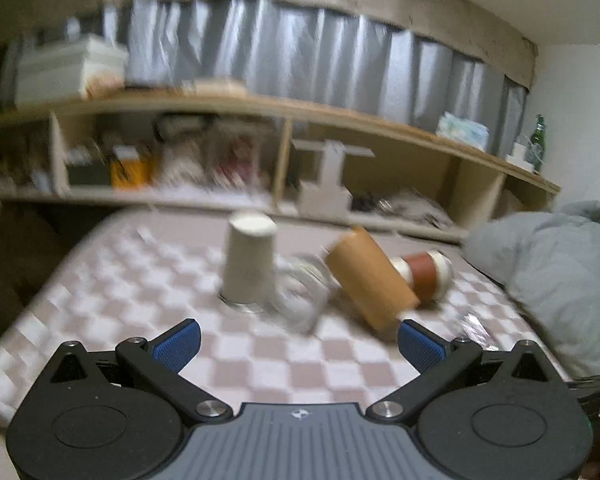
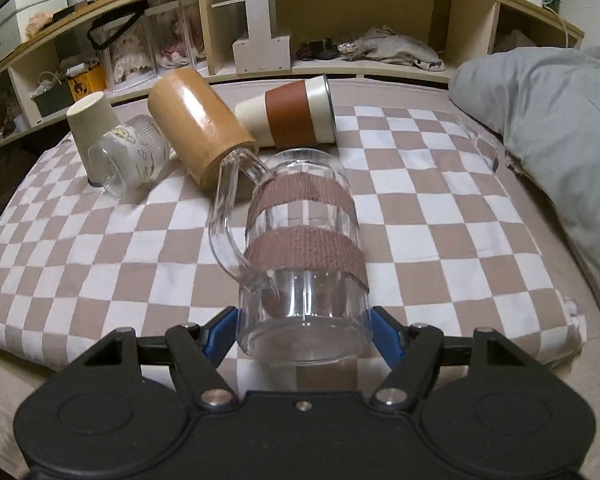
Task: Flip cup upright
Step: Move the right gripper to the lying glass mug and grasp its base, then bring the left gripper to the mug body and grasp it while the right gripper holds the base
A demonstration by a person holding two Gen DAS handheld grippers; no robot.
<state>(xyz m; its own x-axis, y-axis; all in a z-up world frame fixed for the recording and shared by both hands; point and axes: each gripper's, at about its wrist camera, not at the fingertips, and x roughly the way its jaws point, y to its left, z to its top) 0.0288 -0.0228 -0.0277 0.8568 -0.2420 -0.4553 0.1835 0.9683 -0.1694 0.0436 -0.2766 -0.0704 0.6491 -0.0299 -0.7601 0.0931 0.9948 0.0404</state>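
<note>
Lying between the right gripper's (image 2: 303, 334) 2 fingers, glass mug (image 2: 302, 248) pinched at its base; long axis points away, handle up-left. Left gripper (image 1: 298, 344) spread, holding nothing.

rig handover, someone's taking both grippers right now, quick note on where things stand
Right gripper: fingers on either side of the base of the clear glass mug, which lies on its side on the checkered cloth; whether they press the glass is unclear.
Left gripper: open, empty, above the cloth.
Also lying over: wooden cup, brown-banded cup, small ribbed glass. The white paper cup stands mouth down.
Done: nothing upright yet.
Left: stand the mug up, probably followed by the others.
</note>
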